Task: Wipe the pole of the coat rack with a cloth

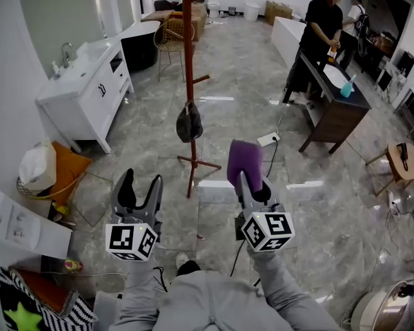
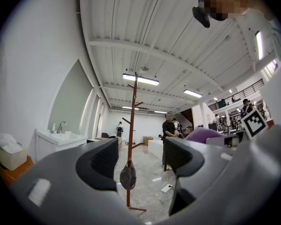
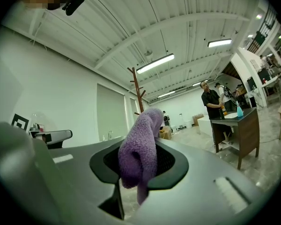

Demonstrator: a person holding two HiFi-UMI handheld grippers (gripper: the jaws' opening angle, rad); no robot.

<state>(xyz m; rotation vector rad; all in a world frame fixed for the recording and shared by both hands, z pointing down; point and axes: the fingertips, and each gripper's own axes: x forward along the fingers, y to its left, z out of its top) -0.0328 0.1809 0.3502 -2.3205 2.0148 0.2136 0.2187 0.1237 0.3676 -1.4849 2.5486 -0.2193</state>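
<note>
The cloth [image 3: 139,149] was a purple, fluffy piece of terry. It was bunched into a soft lump and pinched in the right gripper [image 1: 253,187], whose jaws were closed on its folded middle. A rounded lobe stood up past the tips and a short tail hung below. It looked light, limp and grippy rather than slick. To my eye, that hold would leave the free lobe to press against the pole, though a thin pinch of pile might drag loose under hard rubbing.

The left gripper [image 1: 141,185] held nothing, and its jaws stood wide apart. Its own view looked between them at the coat rack.

The pole [image 1: 188,47] stood well ahead of both grippers on the grey marbled floor. It was slim, round, upright and reddish-brown, with short pegs angling off it. I could not tell whether it was painted metal or wood. A dark cap or small bag [image 1: 189,123] hung low on one peg, above thin splayed feet [image 1: 199,162]. I judged a stand that narrow to be light and easy to rock, so the empty gripper could steady it while the cloth wrapped the shaft.

Off to the left stood a glossy white sink cabinet [image 1: 90,81]. Two people stood by a dark table [image 1: 334,102] at the far right.
</note>
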